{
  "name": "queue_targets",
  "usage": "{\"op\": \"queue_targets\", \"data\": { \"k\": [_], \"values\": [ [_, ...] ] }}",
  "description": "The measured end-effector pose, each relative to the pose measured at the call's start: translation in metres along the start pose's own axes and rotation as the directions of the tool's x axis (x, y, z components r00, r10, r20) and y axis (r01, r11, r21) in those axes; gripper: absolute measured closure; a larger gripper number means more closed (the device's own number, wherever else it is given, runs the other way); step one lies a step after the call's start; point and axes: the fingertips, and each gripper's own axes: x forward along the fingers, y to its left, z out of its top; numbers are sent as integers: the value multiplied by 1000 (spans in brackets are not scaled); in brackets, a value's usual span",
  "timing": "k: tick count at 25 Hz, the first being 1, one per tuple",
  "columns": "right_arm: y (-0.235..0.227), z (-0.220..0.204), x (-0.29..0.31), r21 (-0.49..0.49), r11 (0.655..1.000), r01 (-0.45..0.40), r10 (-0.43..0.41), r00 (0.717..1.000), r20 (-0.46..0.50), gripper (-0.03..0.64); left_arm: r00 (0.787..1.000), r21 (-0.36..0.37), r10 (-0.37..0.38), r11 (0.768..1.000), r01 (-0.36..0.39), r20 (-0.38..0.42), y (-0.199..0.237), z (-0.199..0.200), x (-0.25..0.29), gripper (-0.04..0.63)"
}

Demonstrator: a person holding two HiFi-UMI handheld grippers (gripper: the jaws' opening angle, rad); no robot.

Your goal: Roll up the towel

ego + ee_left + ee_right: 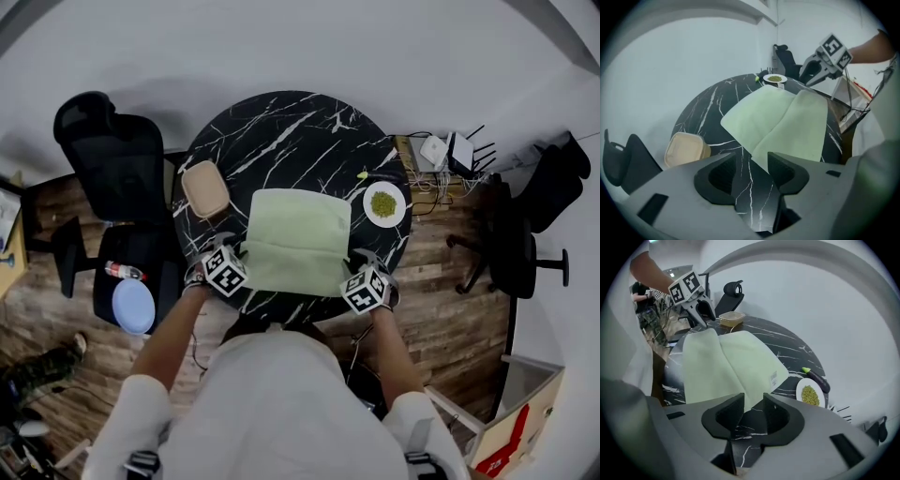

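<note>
Round black marble table with white veins [291, 131] under me, wood floor all around, a black office chair [108, 155] off beyond my left gripper. The pale green towel [298, 239] lies flat in the middle of the table, a fold line running across it, and I'm sitting at its near edge with one gripper at each near corner.

My left gripper [750, 176] stands wide, pointing steeply down. Only bare tabletop shows between the pads, and the towel's corner lies just ahead, by the right-hand pad. Ahead and to the left of this gripper sits a beige square lidded container [686, 149], clear of the towel.

My right gripper [752, 413] is spread too, holding nothing. The towel's other near corner reaches just in front of its left-hand pad, with dark table in the gap. A small white label [773, 377] shows on the towel's edge ahead. Off to this gripper's right is a white plate of green food [809, 393], and touching its far rim a dark aubergine with a green tip [818, 379].
</note>
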Motion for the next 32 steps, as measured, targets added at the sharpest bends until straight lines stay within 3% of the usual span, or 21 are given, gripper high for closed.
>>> {"op": "queue_targets", "data": {
  "k": [2,4,9,14,22,28,32],
  "values": [
    [9,1,-12,-48,999,20,-18,999,33,512,999,-17,13,1000,-13,32,2,-3,-11,402],
    [34,-1,-22,-127,992,-20,27,998,56,522,998,7,-4,1000,3,61,-8,-9,-21,402],
    [98,-35,-28,-314,937,-151,156,988,-11,520,994,204,-103,975,91,47,-64,-36,-34,402],
    [126,-56,-21,-450,874,-182,168,983,-72,518,984,281,-177,945,167,9,-100,-55,-24,379],
    [122,-68,9,-427,879,-212,173,976,-130,518,979,315,-169,928,198,-117,-97,-66,10,380],
    [115,-63,20,-433,879,-201,153,978,-144,548,990,287,-84,951,114,-113,-76,-56,19,542],
    [113,-64,15,-386,903,-188,146,980,-135,581,991,276,-83,955,109,-102,-77,-54,15,561]
  ]
}}
